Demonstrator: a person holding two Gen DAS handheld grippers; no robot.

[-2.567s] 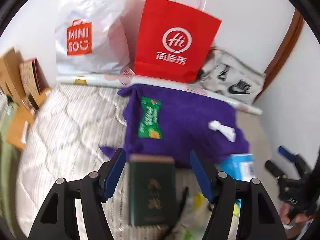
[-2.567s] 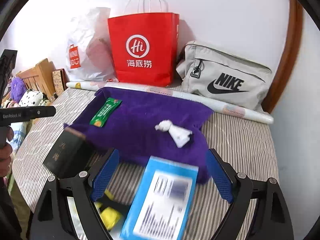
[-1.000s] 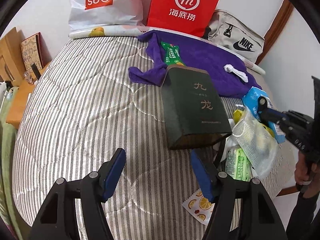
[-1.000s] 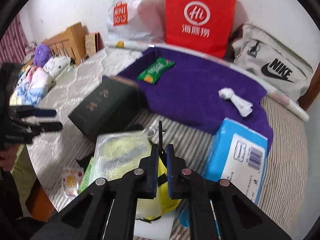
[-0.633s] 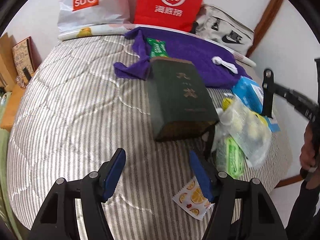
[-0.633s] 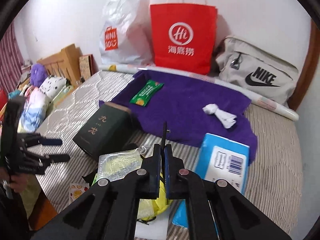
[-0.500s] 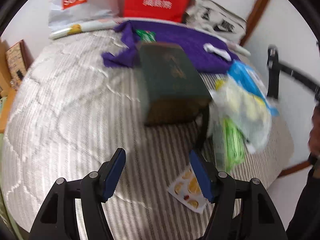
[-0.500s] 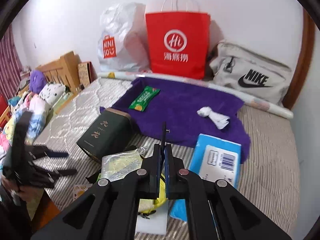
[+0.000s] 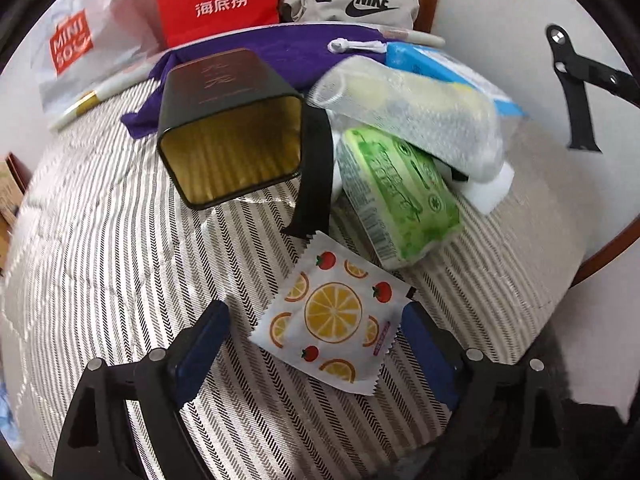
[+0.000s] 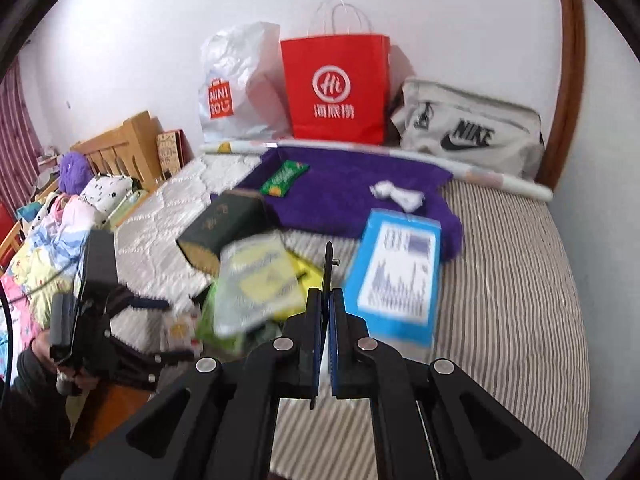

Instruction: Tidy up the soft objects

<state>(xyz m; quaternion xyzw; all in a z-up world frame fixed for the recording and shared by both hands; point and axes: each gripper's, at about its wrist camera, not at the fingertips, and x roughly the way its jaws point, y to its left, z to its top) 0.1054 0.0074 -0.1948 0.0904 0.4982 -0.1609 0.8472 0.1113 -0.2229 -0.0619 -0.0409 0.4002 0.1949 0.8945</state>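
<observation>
In the left wrist view the left gripper (image 9: 314, 344), jaws just widened, straddles the fruit-print sachet (image 9: 330, 320) untouched, the tin (image 9: 232, 120) at eleven o'clock, while in the right wrist view the right gripper (image 10: 326, 334), clamped on a thin black strap (image 10: 328, 268), may snag the blurred pile.
</observation>
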